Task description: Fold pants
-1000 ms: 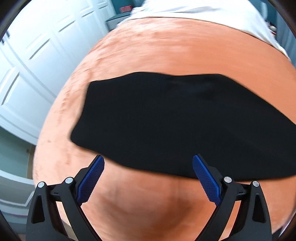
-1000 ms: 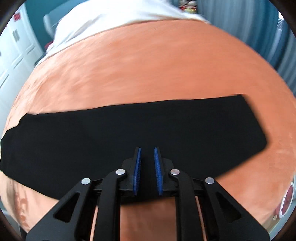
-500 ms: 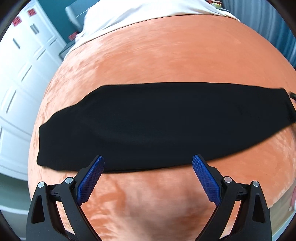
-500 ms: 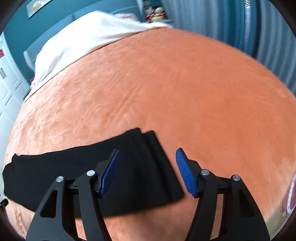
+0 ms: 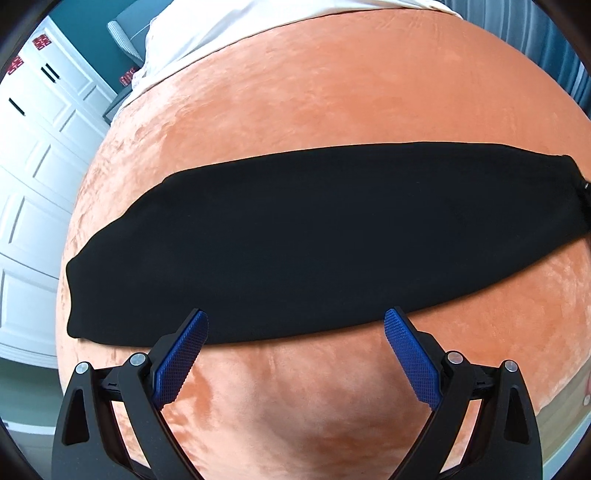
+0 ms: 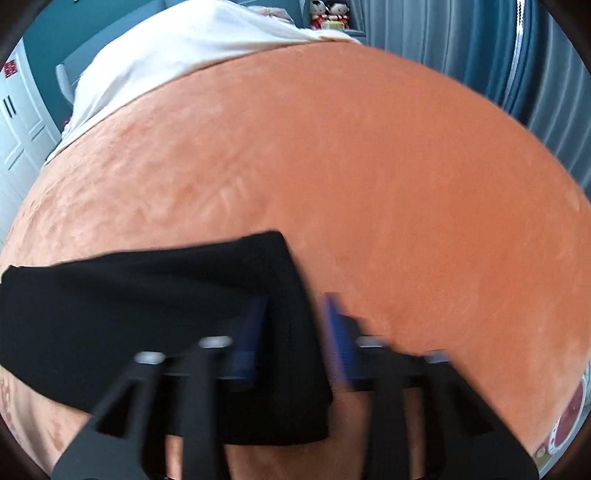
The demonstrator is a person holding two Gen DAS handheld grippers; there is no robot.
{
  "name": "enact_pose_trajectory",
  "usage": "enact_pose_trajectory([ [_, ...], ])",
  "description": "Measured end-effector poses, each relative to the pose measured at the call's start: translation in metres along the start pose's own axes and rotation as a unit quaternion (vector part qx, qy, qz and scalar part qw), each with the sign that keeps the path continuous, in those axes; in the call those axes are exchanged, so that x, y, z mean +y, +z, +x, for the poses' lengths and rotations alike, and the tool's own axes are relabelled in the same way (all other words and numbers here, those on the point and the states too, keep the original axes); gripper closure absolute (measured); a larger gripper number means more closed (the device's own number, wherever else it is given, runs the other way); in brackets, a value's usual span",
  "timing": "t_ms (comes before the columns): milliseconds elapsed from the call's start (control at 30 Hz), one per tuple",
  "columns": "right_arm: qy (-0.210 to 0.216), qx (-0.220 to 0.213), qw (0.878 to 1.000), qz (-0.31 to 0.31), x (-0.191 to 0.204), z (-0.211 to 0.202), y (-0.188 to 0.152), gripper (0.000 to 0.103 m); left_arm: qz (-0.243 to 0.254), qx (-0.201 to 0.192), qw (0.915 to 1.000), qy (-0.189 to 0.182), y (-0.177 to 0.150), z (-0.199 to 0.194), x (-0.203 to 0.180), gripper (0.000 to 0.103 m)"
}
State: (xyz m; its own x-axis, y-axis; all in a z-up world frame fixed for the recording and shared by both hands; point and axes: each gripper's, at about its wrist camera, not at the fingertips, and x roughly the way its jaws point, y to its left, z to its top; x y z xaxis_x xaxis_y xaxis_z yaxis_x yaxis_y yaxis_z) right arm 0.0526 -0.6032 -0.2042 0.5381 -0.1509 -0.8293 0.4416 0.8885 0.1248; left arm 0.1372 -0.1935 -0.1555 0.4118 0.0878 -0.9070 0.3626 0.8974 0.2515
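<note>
Two hand-held grippers over orange bed cover (image 5: 332, 103). Left hand-held gripper (image 5: 295, 350): spread wide, holding nothing; black pants (image 5: 314, 236) just ahead, a long flat band across its view. Right hand-held gripper (image 6: 295, 332): blurred, closing, pants' end (image 6: 291, 314) between its pads, contact unclear. Farther ahead: white sheet (image 5: 221, 26). Off left: white closet doors (image 5: 33, 155). Off right: blue curtains (image 6: 517, 66).

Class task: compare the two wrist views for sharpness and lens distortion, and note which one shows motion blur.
Left wrist view: sharp; the fisheye bulges the orange blanket and bows the black pants. Right wrist view: motion-blurred, smearing the right claw and the pants' end, with the same bulge.
</note>
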Motion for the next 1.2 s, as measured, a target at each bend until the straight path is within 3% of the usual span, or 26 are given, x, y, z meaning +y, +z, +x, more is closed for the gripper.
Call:
enact_pose_trajectory([
  [67, 0.020, -0.032, 0.999, 0.016, -0.002, -0.019, 0.004, 0.047, 0.000, -0.009, 1.0000, 0.003, -0.003, 0.000, 0.003, 0.008],
  [233, 0.026, -0.035, 0.999, -0.009, 0.018, -0.021, 0.024, 0.047, -0.030, 0.000, 0.9989, 0.037, -0.001, 0.022, 0.032, 0.008],
  [300, 0.011, -0.017, 0.999, -0.033, 0.029, -0.007, 0.029, 0.047, -0.064, 0.012, 0.9969, 0.045, 0.005, 0.032, 0.061, 0.008],
  [333, -0.004, 0.014, 0.999, -0.036, 0.029, 0.009, 0.029, 0.047, -0.082, 0.017, 0.9954, 0.046, 0.008, 0.038, 0.080, 0.008],
  [400, -0.007, 0.051, 0.998, -0.033, 0.028, 0.032, 0.028, 0.067, -0.106, 0.026, 0.9909, 0.077, 0.014, 0.052, 0.115, 0.008],
  [433, -0.009, 0.043, 0.999, -0.031, 0.032, 0.035, 0.029, 0.068, -0.109, 0.031, 0.9881, 0.104, 0.019, 0.063, 0.133, 0.008],
  [467, -0.019, 0.029, 0.999, -0.037, 0.038, 0.031, 0.034, 0.079, -0.110, 0.037, 0.9849, 0.129, 0.024, 0.072, 0.149, 0.008],
  [567, -0.020, -0.027, 0.999, -0.018, 0.040, 0.019, 0.046, 0.080, -0.112, 0.035, 0.9786, 0.169, 0.038, 0.096, 0.178, 0.008],
  [633, -0.045, 0.027, 0.998, -0.023, 0.037, 0.053, 0.041, 0.075, -0.109, 0.033, 0.9768, 0.182, 0.044, 0.108, 0.184, 0.008],
  [667, -0.046, 0.029, 0.998, -0.024, 0.037, 0.058, 0.038, 0.071, -0.109, 0.037, 0.9754, 0.188, 0.047, 0.113, 0.186, 0.008],
  [700, -0.053, 0.010, 0.998, -0.018, 0.038, 0.047, 0.040, 0.055, -0.110, 0.040, 0.9758, 0.185, 0.047, 0.114, 0.187, 0.008],
  [800, -0.050, -0.033, 0.998, 0.017, 0.032, 0.008, 0.041, 0.029, -0.120, 0.031, 0.9816, 0.146, 0.042, 0.105, 0.189, 0.008],
  [867, -0.042, -0.051, 0.997, 0.026, 0.022, -0.013, 0.032, 0.024, -0.128, 0.024, 0.9842, 0.120, 0.033, 0.098, 0.185, 0.008],
  [967, -0.022, -0.025, 0.998, 0.054, 0.000, -0.019, 0.003, 0.024, -0.132, 0.020, 0.9875, 0.084, 0.019, 0.087, 0.170, 0.008],
  [1100, 0.002, 0.014, 0.996, 0.091, -0.016, 0.001, -0.023, 0.024, -0.112, 0.022, 0.9916, 0.061, 0.003, 0.074, 0.148, 0.008],
  [1200, 0.021, 0.006, 0.993, 0.115, -0.018, 0.011, -0.026, 0.022, -0.099, 0.026, 0.9933, 0.053, -0.009, 0.061, 0.130, 0.008],
])
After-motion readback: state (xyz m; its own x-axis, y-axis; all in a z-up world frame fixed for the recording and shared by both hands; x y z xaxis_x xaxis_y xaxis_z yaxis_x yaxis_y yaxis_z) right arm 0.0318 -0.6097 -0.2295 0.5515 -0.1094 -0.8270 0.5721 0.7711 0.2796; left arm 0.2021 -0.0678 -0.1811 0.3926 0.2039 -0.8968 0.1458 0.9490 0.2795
